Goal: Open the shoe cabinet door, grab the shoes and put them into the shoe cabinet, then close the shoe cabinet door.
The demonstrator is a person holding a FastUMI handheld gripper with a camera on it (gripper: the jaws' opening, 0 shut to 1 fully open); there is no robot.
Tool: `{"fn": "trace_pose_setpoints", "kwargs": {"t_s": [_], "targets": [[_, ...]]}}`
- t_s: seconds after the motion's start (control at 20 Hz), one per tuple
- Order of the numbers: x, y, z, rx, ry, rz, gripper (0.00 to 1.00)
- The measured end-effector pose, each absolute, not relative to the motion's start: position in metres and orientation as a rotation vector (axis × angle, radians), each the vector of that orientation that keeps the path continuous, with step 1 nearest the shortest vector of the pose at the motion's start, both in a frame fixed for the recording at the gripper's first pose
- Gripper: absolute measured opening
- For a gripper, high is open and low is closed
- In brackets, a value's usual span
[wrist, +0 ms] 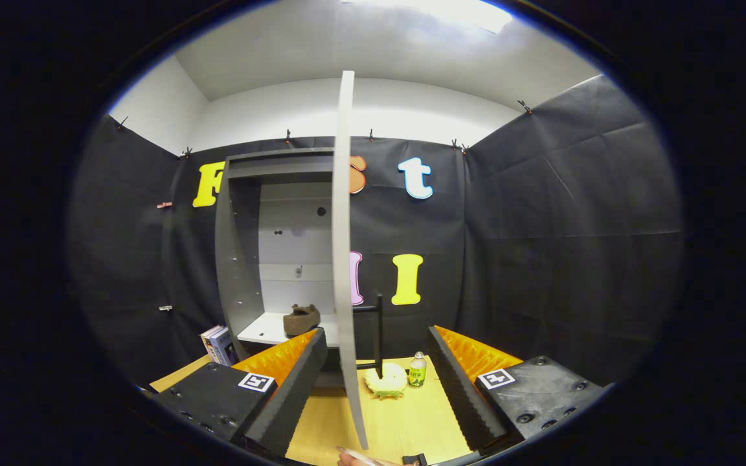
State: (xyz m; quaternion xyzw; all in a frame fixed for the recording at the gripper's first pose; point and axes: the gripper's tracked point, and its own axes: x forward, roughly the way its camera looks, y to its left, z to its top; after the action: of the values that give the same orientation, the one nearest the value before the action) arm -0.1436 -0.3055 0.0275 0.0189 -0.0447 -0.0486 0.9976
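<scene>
The grey shoe cabinet (238, 259) stands against the back wall with its door (343, 259) swung wide open. I see the door edge-on, running down between my fingers. A black bar handle (379, 330) sticks out on the door's right side. A brown shoe (301, 320) sits inside on the cabinet's white bottom shelf (263, 331). My gripper (376, 336) is open, one finger on each side of the door's edge, neither touching it.
Books (217, 344) lean beside the cabinet's left foot. On the wooden table (405, 421), just past the door, lie a pale yellow-green object (386, 380) and a small bottle (417, 370). A person's hand (355, 458) shows at the table's near edge.
</scene>
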Motion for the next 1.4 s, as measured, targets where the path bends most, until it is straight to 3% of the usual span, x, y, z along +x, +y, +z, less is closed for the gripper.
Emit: {"fn": "trace_pose_setpoints", "kwargs": {"t_s": [0.7,1.4], "targets": [[-0.077,-0.319,0.003,0.105,0.004,-0.001,0.98],[-0.065,-0.191,0.001,0.081,0.008,0.079,0.98]]}}
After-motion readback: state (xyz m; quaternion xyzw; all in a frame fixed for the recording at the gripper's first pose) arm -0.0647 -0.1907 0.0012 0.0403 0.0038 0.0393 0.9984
